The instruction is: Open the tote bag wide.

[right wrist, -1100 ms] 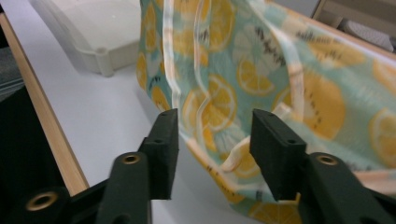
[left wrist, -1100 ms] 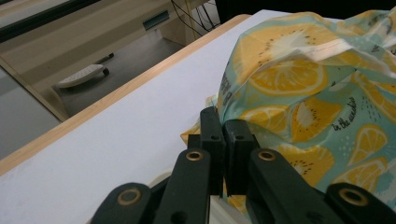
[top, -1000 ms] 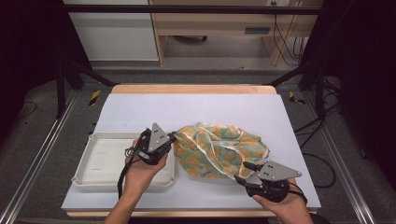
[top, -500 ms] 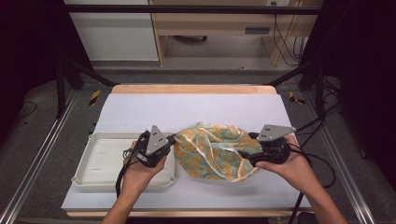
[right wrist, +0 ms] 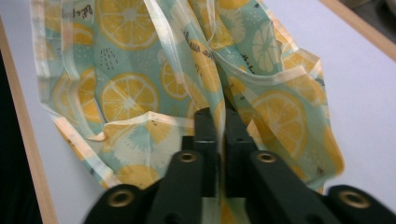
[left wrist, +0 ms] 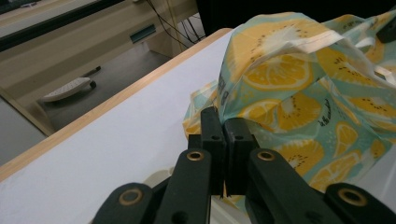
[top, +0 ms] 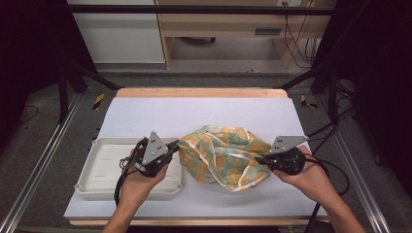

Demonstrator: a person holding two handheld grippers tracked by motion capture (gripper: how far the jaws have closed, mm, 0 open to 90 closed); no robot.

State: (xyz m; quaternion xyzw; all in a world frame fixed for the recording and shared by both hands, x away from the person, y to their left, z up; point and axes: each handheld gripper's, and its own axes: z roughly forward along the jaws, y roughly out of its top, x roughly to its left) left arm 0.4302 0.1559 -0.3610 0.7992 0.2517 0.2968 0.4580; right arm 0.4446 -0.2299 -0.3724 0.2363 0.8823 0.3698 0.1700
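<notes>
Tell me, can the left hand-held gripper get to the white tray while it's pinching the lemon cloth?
Probably yes: the left hand-held gripper already hangs over the white tray, nothing between, but it's shut on the lemon cloth.

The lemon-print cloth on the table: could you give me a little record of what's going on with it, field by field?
Item: thin teal cloth printed with orange-yellow citrus slices, crumpled on the white table cover
Left gripper: shut on the cloth's left edge
Right gripper: jaws have just closed on the cloth's right edge
Nearby: shallow white plastic tray under the left hand
Cloth state: bunched, not spread flat
</notes>
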